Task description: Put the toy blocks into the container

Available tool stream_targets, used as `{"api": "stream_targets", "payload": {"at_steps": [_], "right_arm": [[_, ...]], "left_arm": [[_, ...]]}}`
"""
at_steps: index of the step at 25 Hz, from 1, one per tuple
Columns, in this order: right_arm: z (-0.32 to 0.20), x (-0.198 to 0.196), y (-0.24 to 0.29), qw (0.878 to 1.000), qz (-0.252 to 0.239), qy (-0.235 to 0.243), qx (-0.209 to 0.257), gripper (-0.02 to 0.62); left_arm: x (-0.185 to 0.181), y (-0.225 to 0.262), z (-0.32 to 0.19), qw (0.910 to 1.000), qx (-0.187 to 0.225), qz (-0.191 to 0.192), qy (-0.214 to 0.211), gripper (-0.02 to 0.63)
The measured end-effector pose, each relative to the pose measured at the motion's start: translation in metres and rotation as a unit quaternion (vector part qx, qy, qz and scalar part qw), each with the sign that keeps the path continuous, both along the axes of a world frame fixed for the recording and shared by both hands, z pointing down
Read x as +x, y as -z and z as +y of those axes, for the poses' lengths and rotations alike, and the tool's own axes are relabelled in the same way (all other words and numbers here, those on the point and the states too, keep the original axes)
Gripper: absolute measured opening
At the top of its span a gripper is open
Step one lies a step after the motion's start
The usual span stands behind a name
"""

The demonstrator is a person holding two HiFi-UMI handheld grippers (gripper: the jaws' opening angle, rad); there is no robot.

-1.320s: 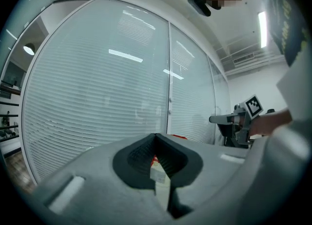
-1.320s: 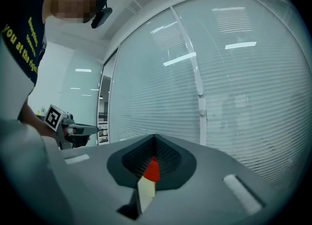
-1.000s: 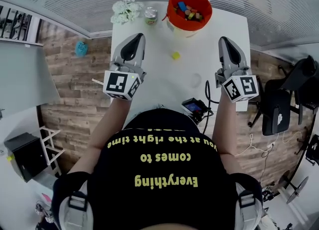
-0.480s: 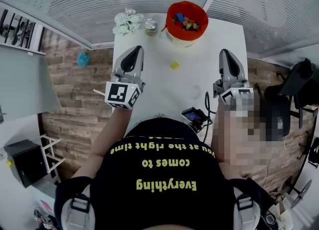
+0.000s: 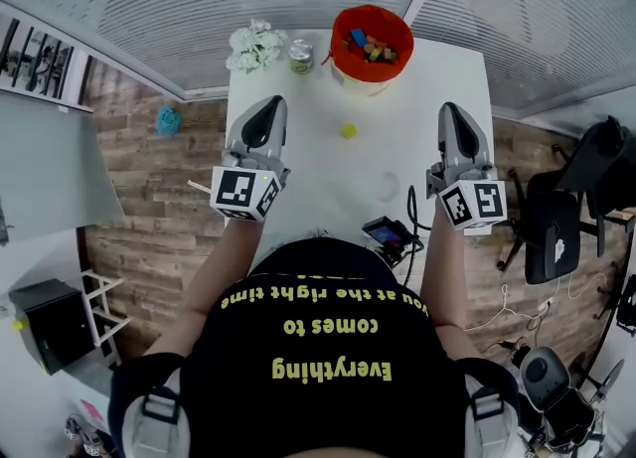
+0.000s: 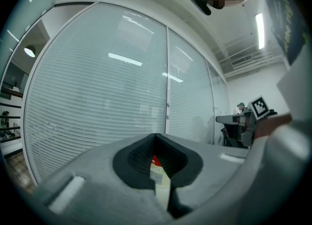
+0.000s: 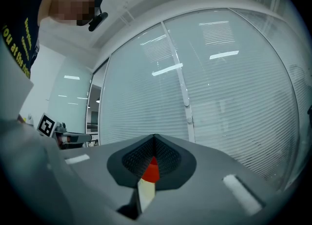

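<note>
Both tongs are pinched fully together with nothing in them: left tongs (image 5: pixel 272 103) over the left side of the surface (image 5: pixel 298 153), right tongs (image 5: pixel 449 108) over its right side, both pointing level at the far edge. One yellow block (image 5: pixel 348 131) lies loose about mid-surface, between the two tongs and well apart from the container (image 5: pixel 343 19), which sits at the far edge, right of centre, with a heap of mixed-colour blocks already inside. I judge this block to be the last stray. The block is small, hard-edged and probably slick. The tongs must be spread before they reach it, or their tips will shove it along the smooth white top. An off-centre pinch could also squirt it sideways. The container has a red rim over a pale base and looks light; a bump on the drop might slide it toward the far edge or into the can (image 5: pixel 301 56) beside it. Flowers (image 5: pixel 255 46) crowd the far left corner. A cable (image 5: pixel 413 188) loops near the right edge and could snag the right tongs.
</note>
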State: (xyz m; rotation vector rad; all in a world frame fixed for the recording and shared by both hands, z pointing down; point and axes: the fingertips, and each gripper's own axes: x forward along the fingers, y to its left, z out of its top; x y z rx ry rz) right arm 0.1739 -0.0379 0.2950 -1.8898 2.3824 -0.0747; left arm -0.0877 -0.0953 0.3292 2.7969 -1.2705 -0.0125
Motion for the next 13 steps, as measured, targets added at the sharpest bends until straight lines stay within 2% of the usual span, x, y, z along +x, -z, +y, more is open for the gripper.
{"api": "stream_targets", "payload": {"at_steps": [13], "right_arm": [[0.0055,0.0033,0.0049,1.000,0.002,-0.001,0.004,0.005]], "left_arm": [[0.0017,0.0052,0.0064,1.0000,0.004,0.001,0.003,-0.002]]}}
